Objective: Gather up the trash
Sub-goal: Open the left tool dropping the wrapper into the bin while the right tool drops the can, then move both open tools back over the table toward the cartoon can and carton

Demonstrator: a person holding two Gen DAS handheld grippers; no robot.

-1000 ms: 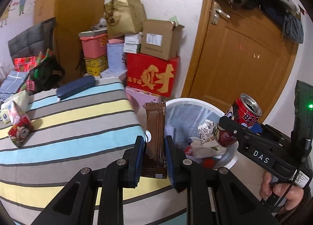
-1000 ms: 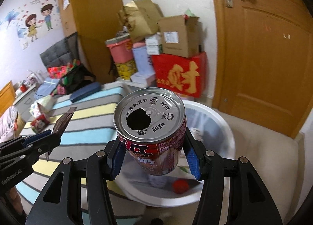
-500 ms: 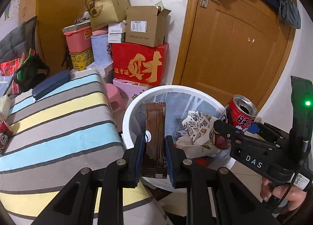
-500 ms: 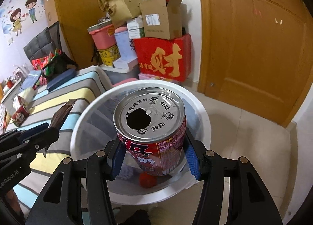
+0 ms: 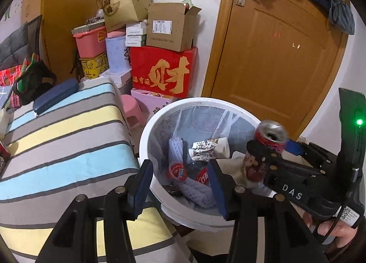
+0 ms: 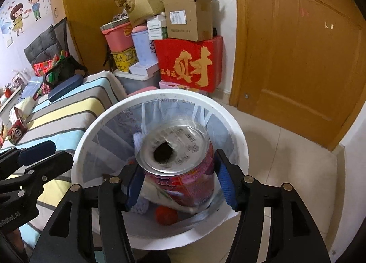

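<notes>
A white trash bin (image 5: 146, 135) with a clear liner stands beside the striped bed; it also shows in the right wrist view (image 6: 238, 126). My left gripper (image 5: 179, 185) is open and empty over the bin's near rim; the brown wrapper is out of it. A red drink can (image 6: 180, 167) sits blurred and tilted between the spread jaws of my right gripper (image 6: 178, 181), over the bin, and seems loose. The can (image 5: 266, 146) and right gripper (image 5: 270, 155) also show in the left wrist view. Wrappers, a carton (image 5: 210, 148) and foam netting lie inside the bin.
The striped bed (image 5: 64, 139) is to the left with a blue case (image 5: 55, 98) and a snack pack (image 6: 17, 123). Stacked boxes (image 5: 162, 73) and a pink stool (image 5: 132, 110) stand behind the bin. A wooden door (image 5: 274, 62) is at right.
My left gripper opened and the brown wrapper dropped out of it. My right gripper's jaws spread and the can tilted and sank toward the bin. Both grippers moved closer over the bin.
</notes>
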